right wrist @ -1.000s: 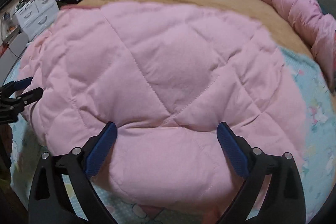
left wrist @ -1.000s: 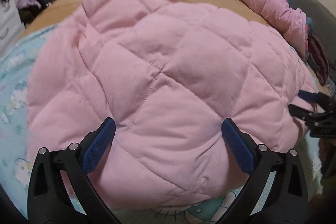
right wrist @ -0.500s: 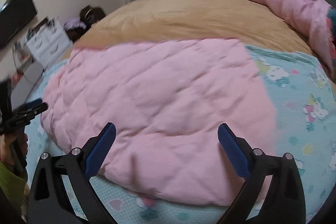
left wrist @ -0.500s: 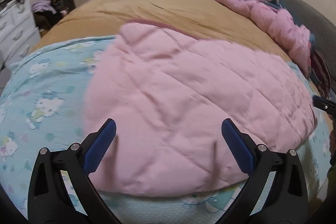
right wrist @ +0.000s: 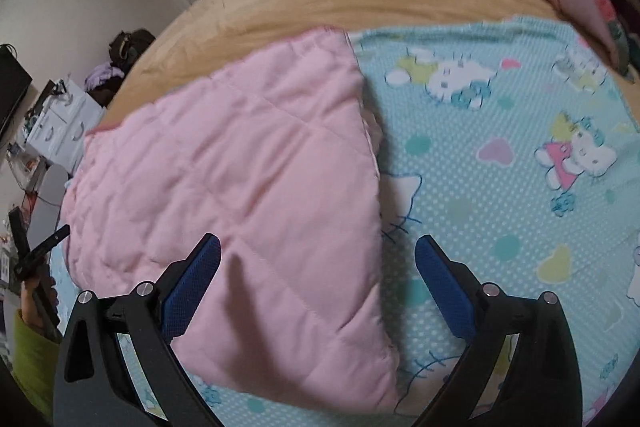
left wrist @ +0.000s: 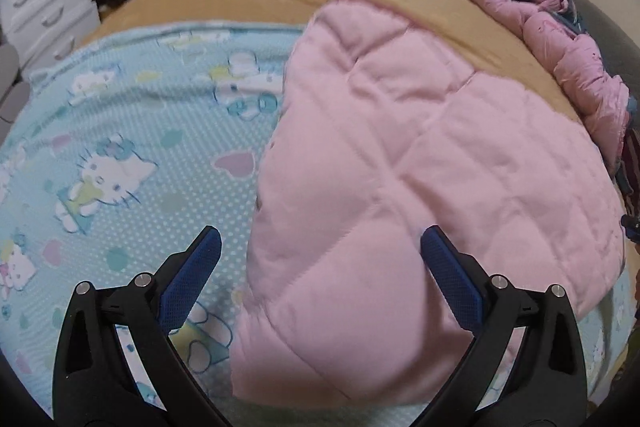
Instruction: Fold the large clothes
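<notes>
Pink quilted garment [left wrist: 420, 163]: folded, frame centre, on cartoon-print sheet [left wrist: 132, 131]. Left gripper [left wrist: 320, 247], right gripper [right wrist: 318, 247]: fingers spread, grasping nothing.

A pink quilted garment [left wrist: 420, 167], thick and padded with diamond-pattern stitching, lies flat on the bed in a compact, roughly rectangular bundle. In the left wrist view it fills the centre and right of the frame, its straight left edge running from upper centre down to the bottom. In the right wrist view the pink quilted garment [right wrist: 248, 187] occupies the centre left, its right edge running diagonally towards the lower centre.
</notes>
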The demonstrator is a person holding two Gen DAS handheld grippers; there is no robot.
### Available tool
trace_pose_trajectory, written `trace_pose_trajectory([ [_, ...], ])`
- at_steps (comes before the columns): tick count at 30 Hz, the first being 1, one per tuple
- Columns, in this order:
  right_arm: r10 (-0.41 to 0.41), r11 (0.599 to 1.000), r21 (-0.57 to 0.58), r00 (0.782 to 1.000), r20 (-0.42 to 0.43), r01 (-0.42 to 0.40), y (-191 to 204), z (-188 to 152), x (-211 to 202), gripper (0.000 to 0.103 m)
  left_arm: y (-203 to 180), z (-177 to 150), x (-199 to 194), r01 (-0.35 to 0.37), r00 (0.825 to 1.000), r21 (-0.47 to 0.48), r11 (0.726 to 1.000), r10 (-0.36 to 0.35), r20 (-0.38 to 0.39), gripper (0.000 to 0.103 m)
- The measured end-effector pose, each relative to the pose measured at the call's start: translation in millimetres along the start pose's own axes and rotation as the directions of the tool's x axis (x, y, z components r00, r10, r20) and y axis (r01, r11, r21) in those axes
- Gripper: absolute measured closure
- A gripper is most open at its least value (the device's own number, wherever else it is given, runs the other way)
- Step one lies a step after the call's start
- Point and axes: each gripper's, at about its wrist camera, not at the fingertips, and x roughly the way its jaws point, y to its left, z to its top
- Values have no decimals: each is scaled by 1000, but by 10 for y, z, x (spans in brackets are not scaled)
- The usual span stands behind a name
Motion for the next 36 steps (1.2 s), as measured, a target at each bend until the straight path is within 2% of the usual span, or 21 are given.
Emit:
trace_pose_trajectory([
  [4,55,998,-2,995,-81,-55,-67,5,289,6,74,8,152,71,997,-26,997,-72,-26,8],
  [5,94,995,20,990,-102,-93,-98,12,368,6,81,13,181,83,996,-29,996,-84,-32,8],
  [8,186,981,75,975,-123,-178,-152,38,505,6,132,36,311,147,986,-74,986,-152,-66,8],
  [12,228,973,70,964,-138,-220,-113,80,629,6,180,53,457,211,971,-108,971,-221,-91,8],
  [14,240,971,58,961,-135,-234,-82,100,637,13,181,62,490,233,966,-117,965,-243,-90,8],
  [15,258,966,56,958,-129,-253,-65,110,632,21,171,71,497,243,963,-122,962,-254,-86,10],
  [17,265,964,53,957,-119,-261,-45,119,618,30,147,96,481,300,949,-138,944,-311,-61,38],
  [18,271,963,46,957,-108,-267,-28,110,581,39,121,113,449,314,945,-150,937,-324,-45,51],
  [19,273,962,42,957,-100,-270,-36,113,537,49,46,129,401,285,955,-122,951,-292,-45,57],
  [22,281,959,50,957,-74,-278,10,102,349,64,-139,166,237,240,970,-51,969,-241,-28,70],
  [26,300,954,33,953,-48,-299,134,58,50,67,-240,155,-141,234,972,11,972,-234,25,73],
  [31,288,957,-24,956,-54,-289,374,-124,-338,69,-292,86,-517,241,969,53,969,-243,35,74],
  [36,298,952,-61,953,-52,-301,545,-375,-617,69,-263,-155,-815,242,969,69,968,-245,40,74],
])
